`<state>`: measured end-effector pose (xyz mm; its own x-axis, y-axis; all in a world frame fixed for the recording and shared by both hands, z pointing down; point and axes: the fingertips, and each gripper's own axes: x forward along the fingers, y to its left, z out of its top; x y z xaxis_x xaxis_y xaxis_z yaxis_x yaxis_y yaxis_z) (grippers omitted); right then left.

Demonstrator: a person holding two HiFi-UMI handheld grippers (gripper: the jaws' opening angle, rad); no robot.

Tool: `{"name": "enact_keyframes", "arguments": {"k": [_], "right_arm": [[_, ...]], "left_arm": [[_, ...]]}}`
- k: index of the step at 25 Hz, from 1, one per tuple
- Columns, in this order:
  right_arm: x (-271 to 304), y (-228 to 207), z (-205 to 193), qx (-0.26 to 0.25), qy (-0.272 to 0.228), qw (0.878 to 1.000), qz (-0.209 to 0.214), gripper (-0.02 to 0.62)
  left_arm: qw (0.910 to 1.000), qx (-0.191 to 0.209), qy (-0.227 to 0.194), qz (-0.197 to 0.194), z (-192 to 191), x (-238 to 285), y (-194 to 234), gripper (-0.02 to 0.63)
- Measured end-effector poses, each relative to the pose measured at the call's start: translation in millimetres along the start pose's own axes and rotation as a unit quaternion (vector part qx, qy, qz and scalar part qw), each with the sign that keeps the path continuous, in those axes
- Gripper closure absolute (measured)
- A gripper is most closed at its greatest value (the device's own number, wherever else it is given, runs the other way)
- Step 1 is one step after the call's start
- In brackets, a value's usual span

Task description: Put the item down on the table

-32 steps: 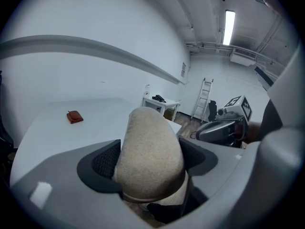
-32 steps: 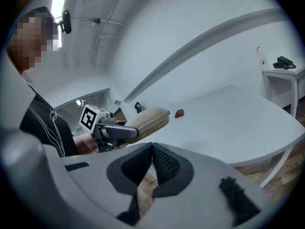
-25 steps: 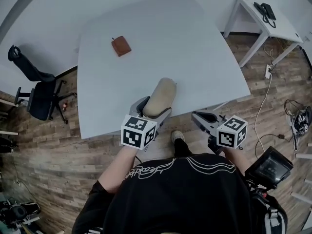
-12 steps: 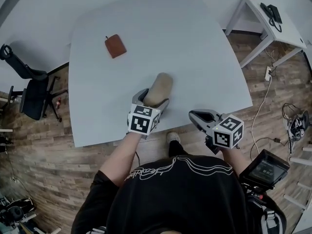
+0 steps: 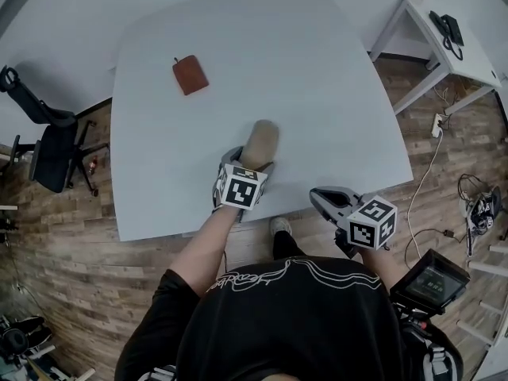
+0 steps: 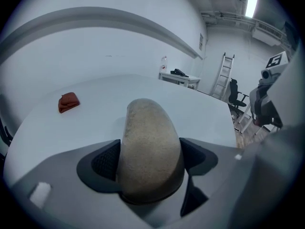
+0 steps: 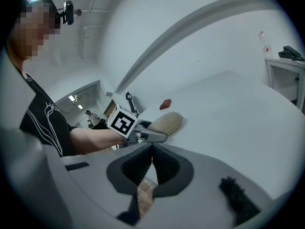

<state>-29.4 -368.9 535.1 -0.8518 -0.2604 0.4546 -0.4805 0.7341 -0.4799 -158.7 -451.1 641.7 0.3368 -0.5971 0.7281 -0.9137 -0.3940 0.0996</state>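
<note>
A tan, rounded, oblong item [image 5: 261,140] sits between the jaws of my left gripper [image 5: 248,159], and both pads press on its sides. In the left gripper view the item [image 6: 150,135] fills the gap of the left gripper [image 6: 150,162] and points out over the white table [image 6: 95,123]. It is low over the table's near edge [image 5: 182,228]; I cannot tell if it touches. My right gripper [image 5: 327,199] hangs off the table's front edge, over the wooden floor. Its jaws meet with nothing between them in the right gripper view [image 7: 152,163].
A small brown pouch [image 5: 190,75] lies at the table's far left. An office chair [image 5: 48,149] stands left of the table. A white side table with a phone [image 5: 444,32] is at the back right, with cables [image 5: 476,205] on the floor.
My left gripper has moved forward with the tan item, from the table's near edge to further over the tabletop. The right gripper has stayed about where it was.
</note>
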Motion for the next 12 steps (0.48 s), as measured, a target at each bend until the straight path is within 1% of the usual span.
{"name": "enact_keyframes", "arguments": {"k": [6,10,12], "right_arm": [[-2.5,7.9,-6.3,-0.009,0.005,1.0,0.001,0.586],[-7.7,6.2,-2.7,-0.011,-0.005,1.0,-0.015,0.586],[-13.5,10.7,-3.6,-0.014,-0.009,1.0,-0.021,0.586]], "left_arm": [[0.9999,0.008,-0.007,0.002,-0.6,-0.2,-1.6,0.212],[0.9998,0.022,-0.001,0.0,-1.4,1.3,-2.3,0.209],[0.9997,0.024,-0.01,0.003,0.9,-5.9,-1.9,0.186]]}}
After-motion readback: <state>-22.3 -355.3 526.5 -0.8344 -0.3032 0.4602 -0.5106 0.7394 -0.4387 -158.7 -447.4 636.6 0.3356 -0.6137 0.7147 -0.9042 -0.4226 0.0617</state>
